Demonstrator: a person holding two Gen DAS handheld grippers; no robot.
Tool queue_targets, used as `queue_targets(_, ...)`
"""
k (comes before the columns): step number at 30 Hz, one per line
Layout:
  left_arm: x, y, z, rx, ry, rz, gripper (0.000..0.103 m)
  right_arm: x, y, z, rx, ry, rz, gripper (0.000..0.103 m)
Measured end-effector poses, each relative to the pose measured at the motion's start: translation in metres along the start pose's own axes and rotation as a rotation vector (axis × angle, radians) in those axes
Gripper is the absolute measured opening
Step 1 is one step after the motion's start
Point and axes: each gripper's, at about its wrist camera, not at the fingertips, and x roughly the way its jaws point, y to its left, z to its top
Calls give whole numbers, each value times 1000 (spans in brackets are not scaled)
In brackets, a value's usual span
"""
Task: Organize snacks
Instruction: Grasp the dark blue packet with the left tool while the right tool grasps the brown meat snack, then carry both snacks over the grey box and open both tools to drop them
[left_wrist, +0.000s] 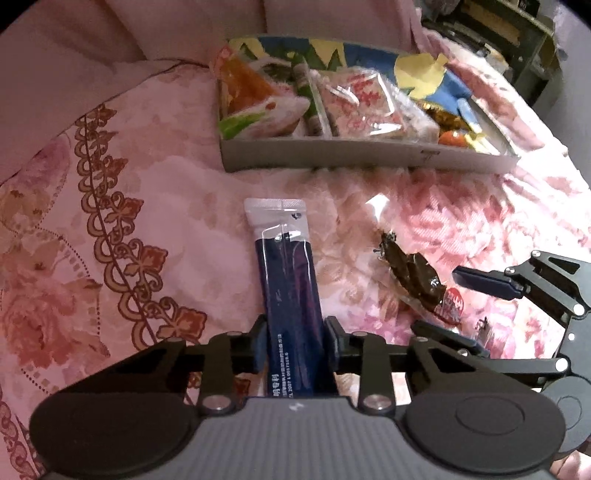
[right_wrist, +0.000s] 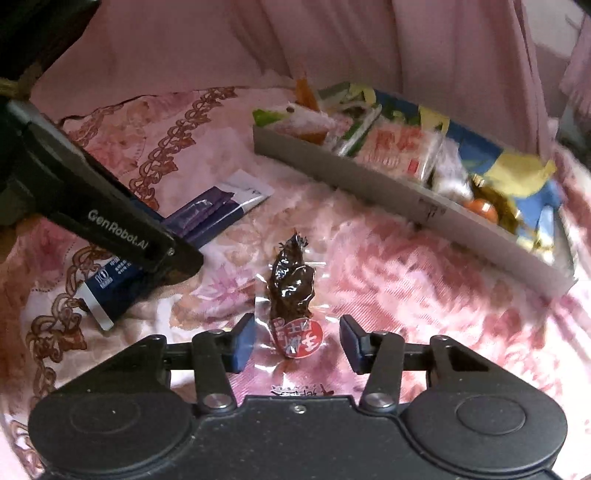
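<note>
My left gripper (left_wrist: 294, 345) is clamped, fingers (left_wrist: 259, 343) pinched close together. My right gripper (right_wrist: 297, 341) sits low, fingers (right_wrist: 243, 341) spread wide, gripping nothing.

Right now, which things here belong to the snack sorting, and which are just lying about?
Part of the job:
- blue packet, clamped in the left gripper
- brown snack, between the open right gripper
- snack box

Just lying about:
- floral bedspread
- pink curtain
</note>
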Motion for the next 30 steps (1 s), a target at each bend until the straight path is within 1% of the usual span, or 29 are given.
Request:
queue_targets(7, -14, -6, 3, 6, -76, -3, 33, -18, 21, -6, -259, -100, -169, 50)
queue_targets(10, -26, -9, 4, 14, -128, -10, 33, -23, 23, -5, -293, -134, -195, 50)
queue_targets(14, -37, -10, 8, 3, -220, -18, 33, -29, 16, -1, -273, -172, -225, 50)
queue_targets(20, -47, -4, 23, -78, -372, -4, 33, -35, 1, 10, -211, -271, -298, 50)
queue_targets(24, -43, -14, 54, -93, -490, 16, 33, -34, -15, 27, -177, -356, -368, 50)
queue_targets(26, -39, -21, 72, -123, -554, -19, 33, -33, -26, 34, -142, -389, -399, 50)
queue_targets(27, -36, -25, 80, -126, -571, -37, 33, -32, -35, 37, -117, -403, -412, 50)
queue_targets(30, -22, -38, 101, -93, -605, -68, 34, -29, -65, 45, -5, -410, -429, 51)
